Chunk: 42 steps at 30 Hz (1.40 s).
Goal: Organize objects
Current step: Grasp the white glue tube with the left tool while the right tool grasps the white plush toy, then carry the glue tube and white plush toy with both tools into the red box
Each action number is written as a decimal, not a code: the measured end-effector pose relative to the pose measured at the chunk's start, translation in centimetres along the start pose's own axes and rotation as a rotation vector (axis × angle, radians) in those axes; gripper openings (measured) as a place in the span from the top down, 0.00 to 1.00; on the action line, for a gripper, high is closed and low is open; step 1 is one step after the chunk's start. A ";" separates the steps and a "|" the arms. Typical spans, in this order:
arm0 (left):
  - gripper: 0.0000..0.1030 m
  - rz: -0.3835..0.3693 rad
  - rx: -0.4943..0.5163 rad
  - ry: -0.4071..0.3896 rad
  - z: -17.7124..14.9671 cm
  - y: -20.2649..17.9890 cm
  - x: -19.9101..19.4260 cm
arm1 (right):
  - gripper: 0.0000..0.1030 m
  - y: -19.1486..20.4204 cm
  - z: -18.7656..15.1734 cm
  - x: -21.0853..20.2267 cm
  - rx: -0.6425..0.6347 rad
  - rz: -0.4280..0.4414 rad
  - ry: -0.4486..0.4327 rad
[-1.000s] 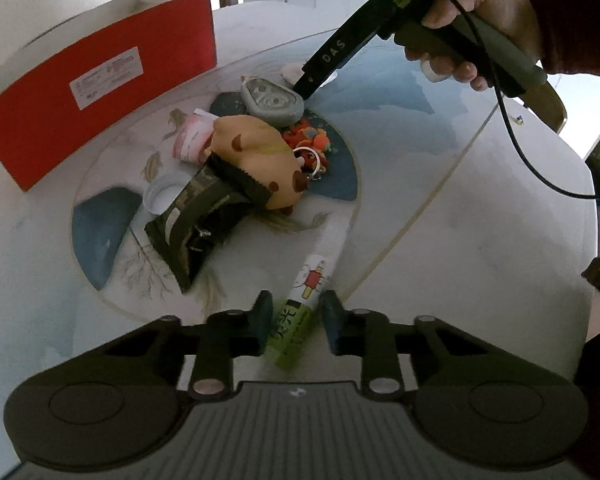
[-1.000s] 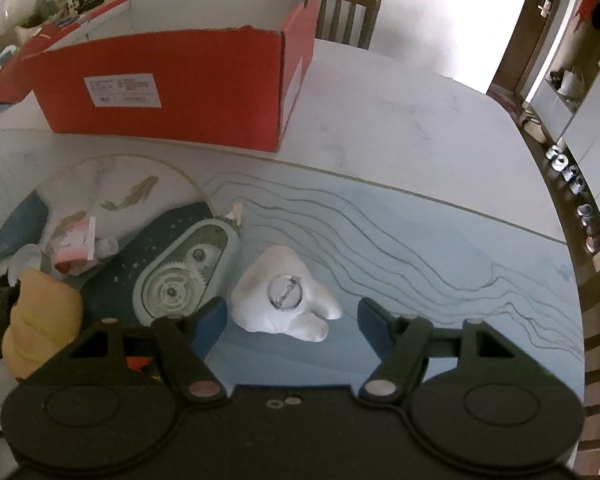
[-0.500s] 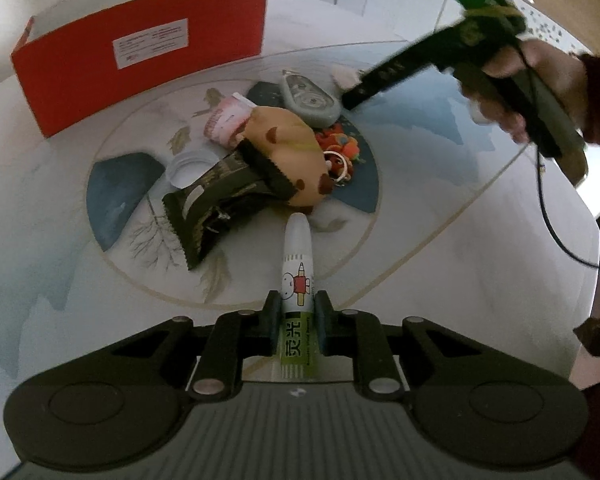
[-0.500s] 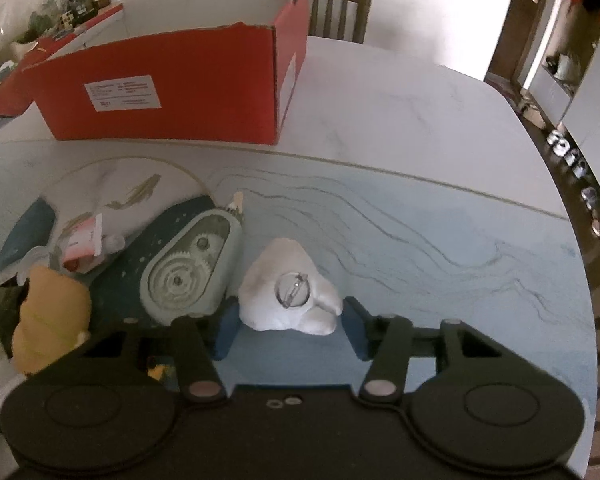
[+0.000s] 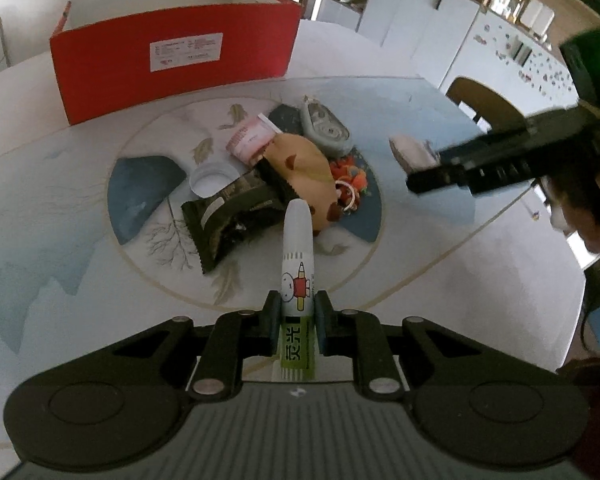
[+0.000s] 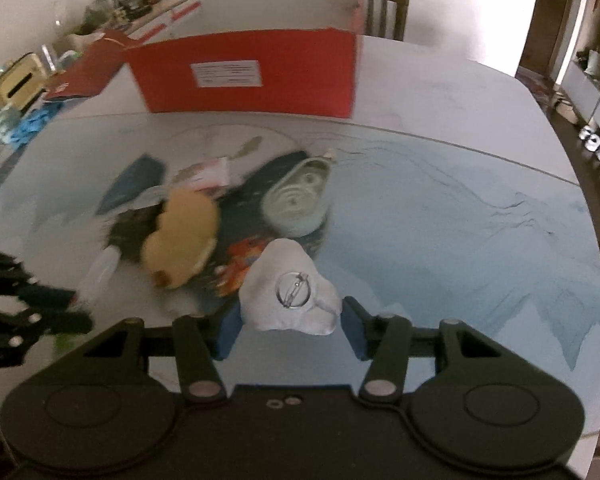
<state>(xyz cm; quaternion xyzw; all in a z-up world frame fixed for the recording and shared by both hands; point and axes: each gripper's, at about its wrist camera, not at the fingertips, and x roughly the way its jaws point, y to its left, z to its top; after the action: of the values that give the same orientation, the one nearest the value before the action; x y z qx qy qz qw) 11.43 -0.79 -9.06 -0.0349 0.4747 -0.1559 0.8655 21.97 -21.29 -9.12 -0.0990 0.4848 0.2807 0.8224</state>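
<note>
Left gripper [image 5: 296,316] pinches glue stick [image 5: 297,276], cap toward 12 o'clock. Right gripper [image 6: 290,326] seemingly clamps white plush [image 6: 288,292]; contact blurred. Box [image 5: 176,60] at 11.

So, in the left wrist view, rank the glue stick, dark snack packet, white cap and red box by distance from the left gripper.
1. Glue stick: clamped in the left gripper.
2. Dark snack packet: ahead, slightly left.
3. White cap: just beyond the packet.
4. Red box: far back, left.

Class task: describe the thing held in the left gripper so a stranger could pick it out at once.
Start at the red box at the table's far side, then come past the heap of small things to the left gripper. Clamped there is a glue stick: white with a green base and a cartoon rabbit.
</note>
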 end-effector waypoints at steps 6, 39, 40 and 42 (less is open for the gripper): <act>0.84 -0.024 -0.042 -0.031 0.7 0.0 -1.2 | 0.49 2.1 0.2 -1.7 -0.019 0.022 -0.003; 0.84 0.060 0.016 -0.201 20.8 7.3 -6.5 | 0.49 4.8 17.6 -2.2 -0.182 -0.133 -0.201; 0.84 0.073 0.026 -0.203 21.5 7.5 -6.5 | 0.49 4.8 18.1 -2.0 -0.187 -0.141 -0.204; 0.84 0.094 0.039 -0.208 23.0 8.1 -6.3 | 0.49 4.8 19.3 -1.3 -0.196 -0.163 -0.207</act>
<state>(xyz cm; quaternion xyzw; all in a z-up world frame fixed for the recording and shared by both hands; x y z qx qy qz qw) 29.30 6.76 6.98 -0.0115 0.3802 -0.1198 0.9170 33.14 -9.41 2.37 -0.1885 0.3583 0.2678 0.8743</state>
